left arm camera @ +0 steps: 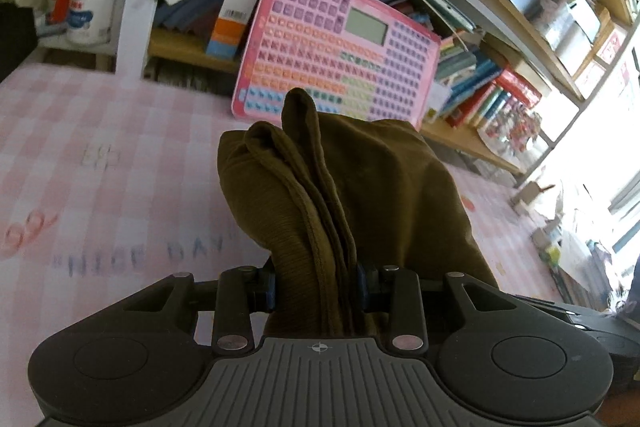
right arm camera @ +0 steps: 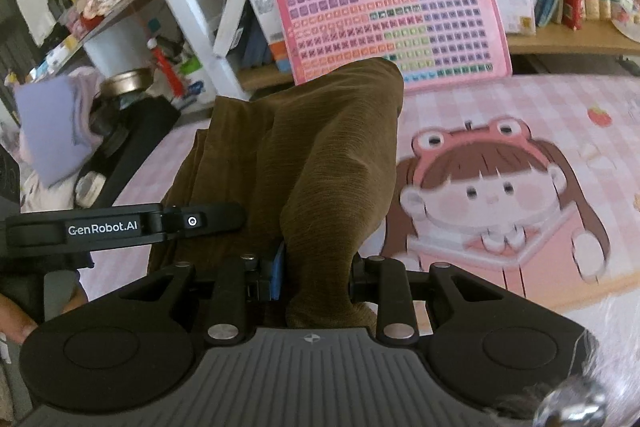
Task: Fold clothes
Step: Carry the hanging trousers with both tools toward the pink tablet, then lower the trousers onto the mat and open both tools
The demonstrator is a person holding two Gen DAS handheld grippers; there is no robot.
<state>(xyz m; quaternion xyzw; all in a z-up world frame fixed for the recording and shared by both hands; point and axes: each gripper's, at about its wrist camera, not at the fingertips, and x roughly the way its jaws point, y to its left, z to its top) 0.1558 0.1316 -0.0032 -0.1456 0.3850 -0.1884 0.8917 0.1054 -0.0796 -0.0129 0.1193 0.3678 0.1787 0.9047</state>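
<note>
An olive-brown ribbed garment (left arm camera: 360,187) is held up over a pink checked mat (left arm camera: 100,155). My left gripper (left arm camera: 316,287) is shut on a bunched, layered edge of it, with folds standing up past the fingers. In the right wrist view my right gripper (right arm camera: 316,279) is shut on another part of the same olive-brown garment (right arm camera: 312,147), which drapes over and hides the fingertips. The left gripper's black body (right arm camera: 120,223) shows at the left of that view, close beside the cloth.
A pink toy keyboard tablet (left arm camera: 332,47) leans against a bookshelf (left arm camera: 500,83) at the mat's far edge. The mat (right arm camera: 520,131) carries a cartoon girl print (right arm camera: 492,195). Pen pots (left arm camera: 92,7), a lilac cloth (right arm camera: 52,131) and clutter lie to the left. A hand (right arm camera: 16,323) is at the lower left.
</note>
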